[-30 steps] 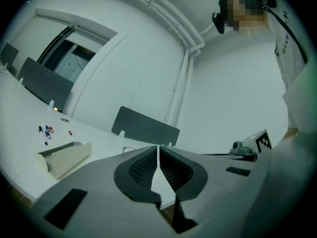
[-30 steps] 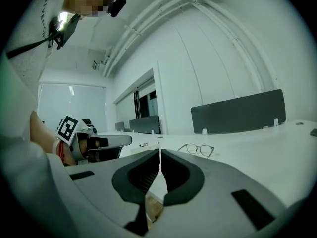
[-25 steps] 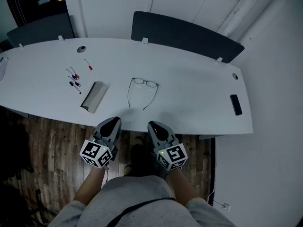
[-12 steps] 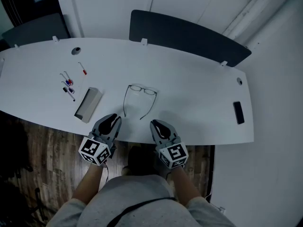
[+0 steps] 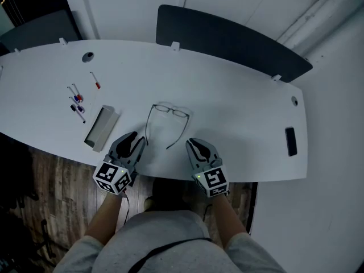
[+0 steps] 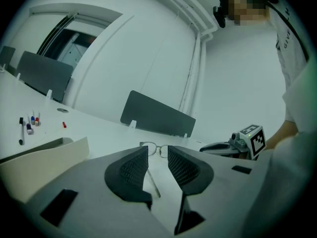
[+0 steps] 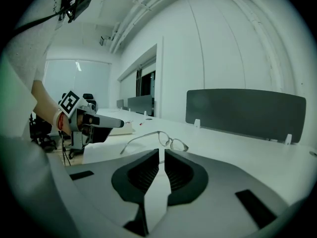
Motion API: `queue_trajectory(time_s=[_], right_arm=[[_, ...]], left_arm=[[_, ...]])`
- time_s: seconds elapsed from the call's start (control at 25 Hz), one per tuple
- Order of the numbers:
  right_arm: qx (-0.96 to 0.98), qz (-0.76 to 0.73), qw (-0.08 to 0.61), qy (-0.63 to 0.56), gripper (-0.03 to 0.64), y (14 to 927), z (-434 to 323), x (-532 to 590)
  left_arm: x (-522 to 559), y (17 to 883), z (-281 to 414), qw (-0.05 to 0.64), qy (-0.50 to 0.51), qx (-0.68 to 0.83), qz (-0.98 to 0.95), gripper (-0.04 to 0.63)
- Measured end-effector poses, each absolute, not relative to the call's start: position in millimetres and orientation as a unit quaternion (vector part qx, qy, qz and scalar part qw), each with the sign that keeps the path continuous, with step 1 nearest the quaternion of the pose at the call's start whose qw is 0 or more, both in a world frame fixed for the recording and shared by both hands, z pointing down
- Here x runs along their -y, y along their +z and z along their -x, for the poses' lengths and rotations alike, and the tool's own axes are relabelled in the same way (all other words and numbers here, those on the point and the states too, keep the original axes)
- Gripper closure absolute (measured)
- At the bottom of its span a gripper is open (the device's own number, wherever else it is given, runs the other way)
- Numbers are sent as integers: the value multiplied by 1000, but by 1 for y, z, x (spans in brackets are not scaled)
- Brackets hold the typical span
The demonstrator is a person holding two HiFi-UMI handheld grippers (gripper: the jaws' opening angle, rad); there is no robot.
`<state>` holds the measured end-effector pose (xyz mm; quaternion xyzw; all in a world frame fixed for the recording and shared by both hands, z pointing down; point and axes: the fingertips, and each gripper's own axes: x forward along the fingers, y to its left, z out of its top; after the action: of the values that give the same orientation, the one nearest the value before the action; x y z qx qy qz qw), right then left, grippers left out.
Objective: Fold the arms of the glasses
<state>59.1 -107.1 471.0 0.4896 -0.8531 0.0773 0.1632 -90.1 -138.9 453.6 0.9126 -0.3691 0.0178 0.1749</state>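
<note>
The glasses lie near the front edge of the white counter, lenses away from the person and both arms spread open towards them. The left hand-held gripper sits low just beside the tip of the left arm; its jaws are opening, and that arm shows through the gap, though the pads press on nothing. The right hand-held gripper is close to the other arm's tip, jaws together and empty. Further left are a grey case and some pens.
</note>
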Motion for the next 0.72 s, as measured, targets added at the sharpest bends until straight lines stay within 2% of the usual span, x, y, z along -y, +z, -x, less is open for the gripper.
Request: queue_trajectory(time_s=[0.28, 0.48, 0.72], right_arm=[[862, -455, 221, 27, 529, 481, -66, 126], [854, -409, 311, -84, 480, 489, -63, 132], [811, -352, 418, -210, 463, 507, -65, 139]], left_arm=[[157, 471, 82, 190, 29, 369, -909, 442], [164, 479, 76, 190, 36, 363, -911, 436], [173, 479, 69, 191, 38, 358, -913, 436]])
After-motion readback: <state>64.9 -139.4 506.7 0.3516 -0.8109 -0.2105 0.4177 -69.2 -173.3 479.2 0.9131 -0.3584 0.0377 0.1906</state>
